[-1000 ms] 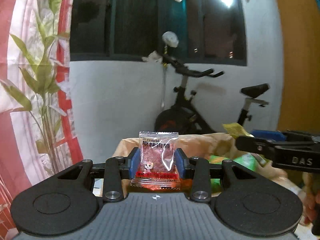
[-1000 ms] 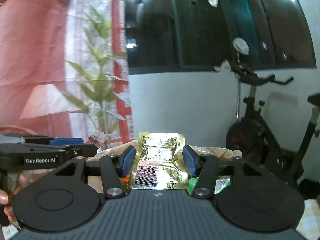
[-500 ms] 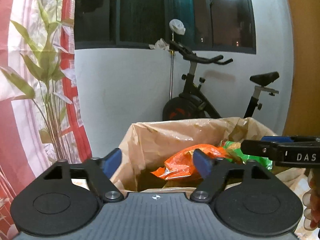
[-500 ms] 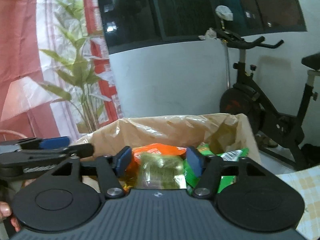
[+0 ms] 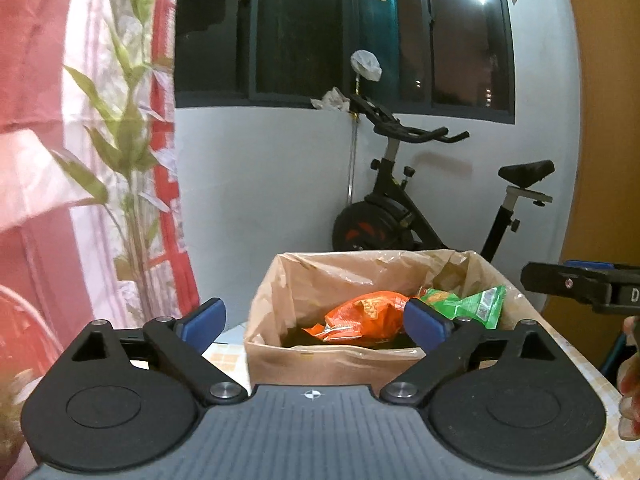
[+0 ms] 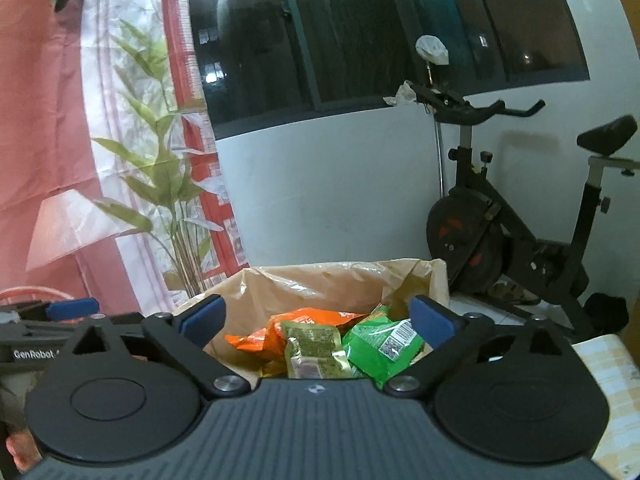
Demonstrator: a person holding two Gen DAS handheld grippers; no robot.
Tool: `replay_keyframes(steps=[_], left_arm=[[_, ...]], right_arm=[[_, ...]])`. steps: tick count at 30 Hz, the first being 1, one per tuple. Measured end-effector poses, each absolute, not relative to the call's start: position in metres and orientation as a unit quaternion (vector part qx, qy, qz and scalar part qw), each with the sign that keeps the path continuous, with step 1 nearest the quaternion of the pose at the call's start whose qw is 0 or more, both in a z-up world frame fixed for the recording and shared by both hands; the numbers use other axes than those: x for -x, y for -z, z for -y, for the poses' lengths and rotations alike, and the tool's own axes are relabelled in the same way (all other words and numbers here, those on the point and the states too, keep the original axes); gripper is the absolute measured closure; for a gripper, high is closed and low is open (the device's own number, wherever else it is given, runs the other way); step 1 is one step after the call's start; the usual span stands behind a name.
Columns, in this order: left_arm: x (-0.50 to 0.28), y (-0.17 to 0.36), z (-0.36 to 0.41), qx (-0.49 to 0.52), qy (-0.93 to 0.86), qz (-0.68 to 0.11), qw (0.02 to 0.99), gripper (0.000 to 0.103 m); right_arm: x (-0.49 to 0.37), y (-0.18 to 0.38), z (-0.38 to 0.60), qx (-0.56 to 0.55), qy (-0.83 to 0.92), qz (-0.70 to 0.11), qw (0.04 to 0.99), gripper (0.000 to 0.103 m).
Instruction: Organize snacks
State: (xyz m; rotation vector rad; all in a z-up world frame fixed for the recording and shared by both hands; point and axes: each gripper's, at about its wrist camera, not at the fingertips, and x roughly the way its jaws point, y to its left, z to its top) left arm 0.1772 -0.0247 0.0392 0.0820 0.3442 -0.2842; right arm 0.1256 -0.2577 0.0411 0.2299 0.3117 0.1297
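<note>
A cardboard box (image 5: 328, 364) lined with a brown bag stands ahead in both views (image 6: 320, 276). Inside lie an orange snack bag (image 5: 364, 316), a green snack bag (image 5: 468, 304) and, in the right wrist view, a gold packet (image 6: 316, 348) on top of the orange bag (image 6: 304, 320) and beside the green bag (image 6: 384, 344). My left gripper (image 5: 316, 320) is open and empty, just short of the box. My right gripper (image 6: 318, 318) is open and empty above the box. Each gripper shows at the edge of the other's view.
An exercise bike (image 5: 412, 208) stands behind the box against a white wall. A curtain with a bamboo print (image 5: 120, 140) hangs at the left. The box stands on a checked tablecloth (image 6: 608, 364).
Both grippers opened and let go of their packets: the red packet from the left, the gold packet from the right, which now lies in the box. Both grippers have drawn back.
</note>
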Motion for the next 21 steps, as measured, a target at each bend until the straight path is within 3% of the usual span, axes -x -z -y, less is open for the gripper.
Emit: replay_keyframes(steps=[10,21], left_arm=[[-0.112,-0.074,0.017,-0.077,0.085,-0.147,0.982,0.005],[-0.029,-0.093,-0.01,-0.026,0.079,-0.132,0.988,0.005]], right_arm=[[-0.062,-0.075,0.229,-0.065,-0.069,-0.167,0.981,0.0],[0.007,-0.094,0.204,-0.06,-0.064,-0.141,0.986,0.0]])
